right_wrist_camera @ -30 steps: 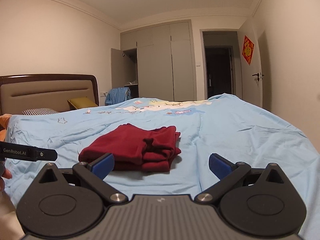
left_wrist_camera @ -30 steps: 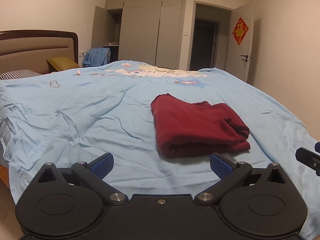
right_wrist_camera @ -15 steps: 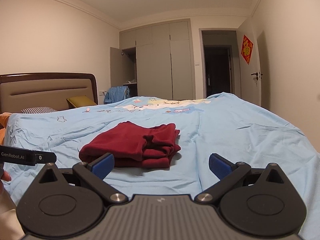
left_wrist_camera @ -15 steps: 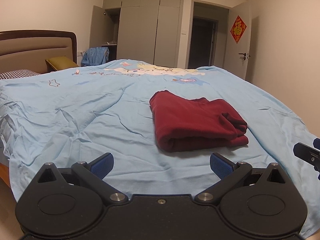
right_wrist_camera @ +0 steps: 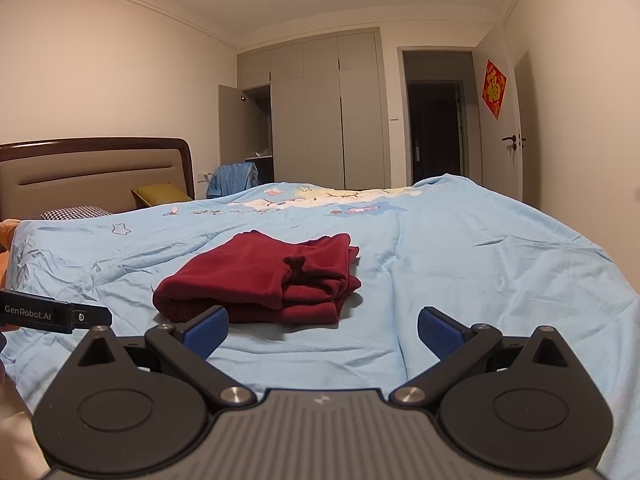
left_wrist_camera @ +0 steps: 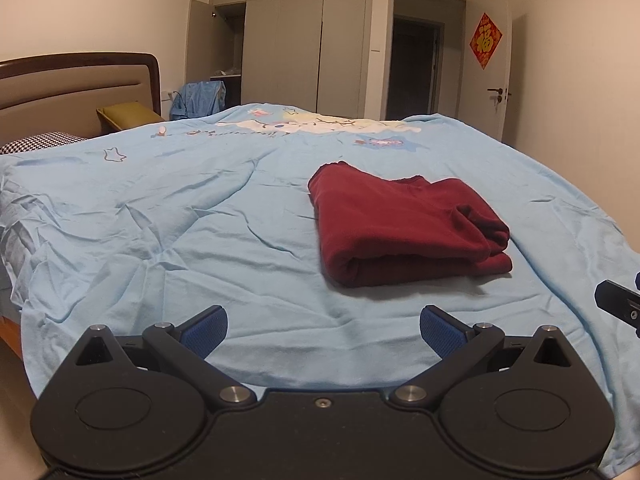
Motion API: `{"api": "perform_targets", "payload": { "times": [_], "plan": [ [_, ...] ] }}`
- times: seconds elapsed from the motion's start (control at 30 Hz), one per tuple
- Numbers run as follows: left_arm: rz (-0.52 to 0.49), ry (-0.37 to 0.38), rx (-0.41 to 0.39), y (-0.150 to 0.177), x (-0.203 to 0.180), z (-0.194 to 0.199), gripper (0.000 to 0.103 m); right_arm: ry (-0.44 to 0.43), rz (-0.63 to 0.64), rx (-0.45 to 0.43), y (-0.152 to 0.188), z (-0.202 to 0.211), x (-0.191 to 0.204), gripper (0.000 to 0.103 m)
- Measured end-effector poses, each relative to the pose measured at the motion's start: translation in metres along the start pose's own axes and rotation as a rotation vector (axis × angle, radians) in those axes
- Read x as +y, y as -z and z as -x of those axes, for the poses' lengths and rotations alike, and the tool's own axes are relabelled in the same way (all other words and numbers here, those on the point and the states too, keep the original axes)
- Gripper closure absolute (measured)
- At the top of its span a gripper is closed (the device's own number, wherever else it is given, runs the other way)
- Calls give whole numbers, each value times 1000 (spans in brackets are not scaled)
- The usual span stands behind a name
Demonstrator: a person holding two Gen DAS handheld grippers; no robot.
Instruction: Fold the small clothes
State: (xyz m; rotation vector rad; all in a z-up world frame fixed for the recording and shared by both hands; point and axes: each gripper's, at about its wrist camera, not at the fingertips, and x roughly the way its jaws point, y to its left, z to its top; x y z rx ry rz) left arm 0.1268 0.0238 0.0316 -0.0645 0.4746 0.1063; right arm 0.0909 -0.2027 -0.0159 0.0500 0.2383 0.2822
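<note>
- Maroon garment lies folded into a compact stack on the light blue bedspread, at about one o'clock from the left tongs and eleven o'clock from the right tongs.
- Its rounded fold edge faces the near side of the bed, while the layered loose edges sit at its three o'clock side, which suggests the folding is finished or close to it.
- Left tongs hover near the bed's edge with the blue pads spread wide, gripping nothing; they are apart from the cloth.
- Right tongs are likewise spread wide and empty, one pad overlapping the garment's near edge in the right wrist view, though contact cannot be told.
- Both tools appear held back and low, probably so the stack stays undisturbed.
- Each tool's tip shows at the edge of the other's view, so the two are side by side.
- Wardrobe stands at twelve o'clock with one door ajar, headboard at ten.
</note>
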Motion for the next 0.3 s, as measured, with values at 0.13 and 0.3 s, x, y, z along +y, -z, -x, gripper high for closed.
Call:
{"api": "perform_targets", "payload": {
  "times": [0.13,0.3],
  "plan": [
    [-9,9,3,1,-1,-3,1,-2,-2,17,3,-6,-1,0],
    [-16,16,22,1,-2,-10,1,-1,-5,44,7,-15,-3,0]
  ]
}}
